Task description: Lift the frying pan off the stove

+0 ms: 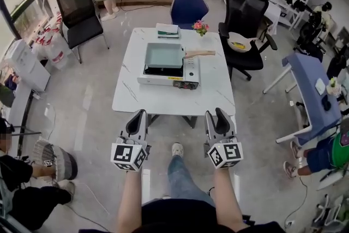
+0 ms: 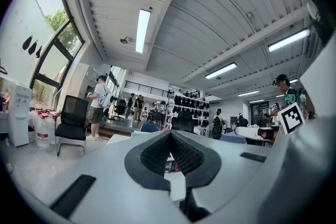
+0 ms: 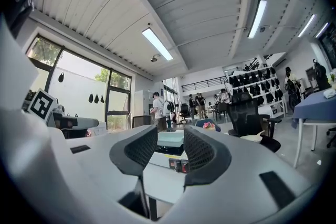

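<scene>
The frying pan (image 1: pixel 164 54), square and pale green, sits on a white stove (image 1: pixel 169 75) near the middle of a white marbled surface (image 1: pixel 163 98). Its wooden handle (image 1: pixel 200 53) points toward the right of the head view. A stack of books (image 1: pixel 168 30) and a small pot of flowers (image 1: pixel 200 26) stand at the far edge of the surface. A blue chair (image 1: pixel 188 8) is behind it and a black chair (image 1: pixel 248 19) is at its right.

Both tongs are held level on the near side of the surface, well apart from the pan. The left tongs (image 2: pixel 169 136) are closed, their tips meeting with nothing between them. The right tongs (image 3: pixel 170 136) stand open and empty, and the distant pan and stove show through the gap.
</scene>
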`<state>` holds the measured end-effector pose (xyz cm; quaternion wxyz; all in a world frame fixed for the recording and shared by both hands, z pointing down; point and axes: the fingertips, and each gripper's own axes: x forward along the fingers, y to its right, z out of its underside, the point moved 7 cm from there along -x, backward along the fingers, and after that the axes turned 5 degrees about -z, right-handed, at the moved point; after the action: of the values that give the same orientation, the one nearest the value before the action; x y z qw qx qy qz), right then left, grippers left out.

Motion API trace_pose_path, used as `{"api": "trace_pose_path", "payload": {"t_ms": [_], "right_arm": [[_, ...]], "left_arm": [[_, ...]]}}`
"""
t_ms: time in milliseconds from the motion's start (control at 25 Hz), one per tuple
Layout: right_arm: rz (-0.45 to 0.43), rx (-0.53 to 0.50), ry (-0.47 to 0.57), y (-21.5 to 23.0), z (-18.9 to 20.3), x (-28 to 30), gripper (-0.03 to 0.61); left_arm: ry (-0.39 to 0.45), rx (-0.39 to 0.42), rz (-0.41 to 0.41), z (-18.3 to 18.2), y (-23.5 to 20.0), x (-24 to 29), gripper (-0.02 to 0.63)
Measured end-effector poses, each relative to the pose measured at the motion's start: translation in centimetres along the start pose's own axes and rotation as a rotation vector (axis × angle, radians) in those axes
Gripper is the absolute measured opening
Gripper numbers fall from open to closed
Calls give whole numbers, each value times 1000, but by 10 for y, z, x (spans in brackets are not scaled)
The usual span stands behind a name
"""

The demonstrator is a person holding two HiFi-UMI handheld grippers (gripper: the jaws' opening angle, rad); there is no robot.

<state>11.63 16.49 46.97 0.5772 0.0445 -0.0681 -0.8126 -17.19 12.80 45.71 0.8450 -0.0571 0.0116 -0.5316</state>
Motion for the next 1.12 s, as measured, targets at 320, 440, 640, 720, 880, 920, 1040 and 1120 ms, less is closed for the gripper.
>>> {"api": "trace_pose_path", "payload": {"t_ms": [320, 440, 640, 720, 880, 920, 1040, 1120], "right_arm": [[-30, 12, -21, 85, -14, 131, 140], [-34, 17, -30, 115, -19, 173, 140], [-39, 1, -52, 154, -14, 227, 140], [-49, 9, -51, 163, -12, 242, 140], [-67, 22, -54, 172, -10, 258, 140], [-69, 24, -53, 174, -10, 262, 140], [-71, 27, -55, 178, -12, 271, 140], [-69, 32, -55, 181, -14, 277, 140]], "left_arm": [[21, -23, -29, -24, -29, 147, 17], [25, -10, -41, -31, -36, 195, 15], [15, 5, -66, -28, -48, 255, 17], [14, 14, -77, -26, -51, 270, 16], [10, 23, -83, -26, -51, 287, 17], [11, 27, -83, -28, -51, 290, 17], [12, 31, -84, -31, -52, 299, 15], [10, 35, -81, -33, -53, 306, 15]]}}
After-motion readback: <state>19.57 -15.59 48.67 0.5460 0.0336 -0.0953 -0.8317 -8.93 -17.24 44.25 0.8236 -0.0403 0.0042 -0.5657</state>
